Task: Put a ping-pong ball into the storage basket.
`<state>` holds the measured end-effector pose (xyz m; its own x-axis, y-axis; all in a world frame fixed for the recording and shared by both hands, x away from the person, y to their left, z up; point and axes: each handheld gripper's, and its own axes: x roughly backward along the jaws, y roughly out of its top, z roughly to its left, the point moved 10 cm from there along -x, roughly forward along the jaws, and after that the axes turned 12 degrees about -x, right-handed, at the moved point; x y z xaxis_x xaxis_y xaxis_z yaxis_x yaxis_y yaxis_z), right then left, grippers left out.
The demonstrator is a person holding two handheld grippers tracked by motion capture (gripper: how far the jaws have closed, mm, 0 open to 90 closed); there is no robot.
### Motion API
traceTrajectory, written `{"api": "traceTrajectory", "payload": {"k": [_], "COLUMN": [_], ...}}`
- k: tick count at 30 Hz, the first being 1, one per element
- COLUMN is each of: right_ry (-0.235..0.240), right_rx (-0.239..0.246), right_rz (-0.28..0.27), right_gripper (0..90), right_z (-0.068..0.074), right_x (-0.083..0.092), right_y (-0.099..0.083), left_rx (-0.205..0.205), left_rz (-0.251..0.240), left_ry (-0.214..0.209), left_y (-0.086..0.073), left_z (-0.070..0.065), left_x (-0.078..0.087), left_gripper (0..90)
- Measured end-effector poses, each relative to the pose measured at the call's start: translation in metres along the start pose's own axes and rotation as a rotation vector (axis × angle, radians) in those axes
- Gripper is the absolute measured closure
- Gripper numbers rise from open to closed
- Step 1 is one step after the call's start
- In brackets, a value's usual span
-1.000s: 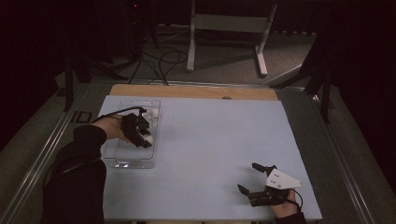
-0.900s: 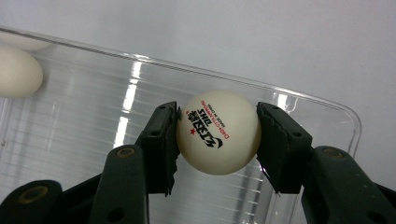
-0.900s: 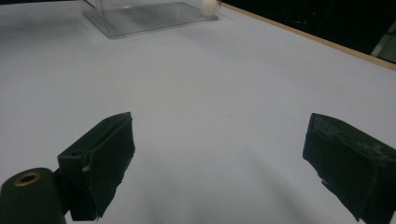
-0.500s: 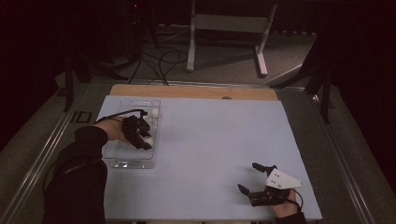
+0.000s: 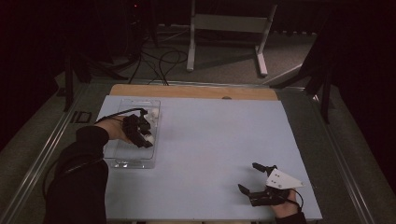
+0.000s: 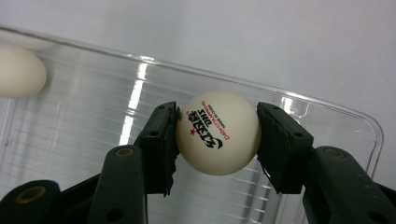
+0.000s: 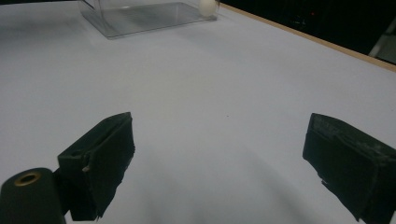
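Observation:
A white ping-pong ball (image 6: 217, 140) with red and black print sits between the pads of my left gripper (image 6: 217, 144), low over the floor of a clear plastic tray (image 6: 327, 107). Both pads touch its sides. The jaws have just been opening a little, with the ball still between them. From above, my left gripper (image 5: 142, 135) reaches into the tray (image 5: 133, 163) at the table's left, the ball (image 5: 149, 138) at its tip. My right gripper (image 5: 248, 176) rests near the front right edge, open with nothing between its jaws (image 7: 219, 163).
More white balls (image 5: 152, 113) lie at the tray's far end; one (image 6: 18, 70) shows at the upper left of the left gripper view. The right gripper view looks across the pale blue table sheet (image 7: 196, 84) to the tray (image 7: 140, 16) and a ball (image 7: 208, 7).

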<state>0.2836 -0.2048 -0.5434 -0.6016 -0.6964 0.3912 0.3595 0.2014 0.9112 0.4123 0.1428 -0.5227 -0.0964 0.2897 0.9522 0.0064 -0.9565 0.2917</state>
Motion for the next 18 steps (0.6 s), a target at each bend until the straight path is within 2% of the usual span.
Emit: {"api": "traceTrajectory", "payload": {"k": [3,5,6,7,8,10,11,13,15,16,18], "right_ry": [-0.001,-0.002,-0.002,-0.003,-0.003,-0.002,-0.003,-0.002,-0.001,-0.002,-0.002], "right_rx": [-0.002,0.001,0.002,0.002,0.002,0.004,0.005,0.004,0.005,0.005,0.004], "right_rz": [0.001,0.002,0.001,0.002,0.001,0.002,0.003,0.003,0.003,0.002,0.004], "right_gripper": [8.8,8.7,8.7,8.8,8.7,8.7,8.8,8.7,8.7,8.7,8.8], "right_z": [0.000,0.000,0.000,0.000,0.000,0.000,0.000,0.000,0.000,0.000,0.001], "right_x": [0.000,0.000,0.000,0.000,0.000,0.000,0.000,0.000,0.000,0.000,0.000], "right_y": [0.000,0.000,0.000,0.000,0.000,0.000,0.000,0.000,0.000,0.000,0.000], "left_rx": [0.000,0.025,0.037,0.064,0.070,0.072,0.080,0.135,0.168,0.175,0.212], "left_rz": [0.000,-0.001,0.001,-0.001,-0.003,-0.011,-0.008,-0.023,-0.037,-0.032,-0.022], "left_ry": [0.011,0.026,0.028,0.020,0.030,0.020,0.026,-0.003,-0.019,-0.025,-0.032], "left_y": [-0.001,-0.001,-0.002,-0.002,-0.003,-0.004,-0.004,-0.003,-0.002,-0.003,-0.003], "left_z": [0.001,0.003,0.003,0.004,0.005,0.003,0.003,0.003,0.003,0.003,0.004], "left_x": [0.002,0.004,0.005,0.006,0.007,0.009,0.010,0.012,0.013,0.014,0.014], "left_gripper": [41.4,32.0,30.0,25.8,23.3,21.1,16.4,14.2,6.7,2.5,0.2]}}
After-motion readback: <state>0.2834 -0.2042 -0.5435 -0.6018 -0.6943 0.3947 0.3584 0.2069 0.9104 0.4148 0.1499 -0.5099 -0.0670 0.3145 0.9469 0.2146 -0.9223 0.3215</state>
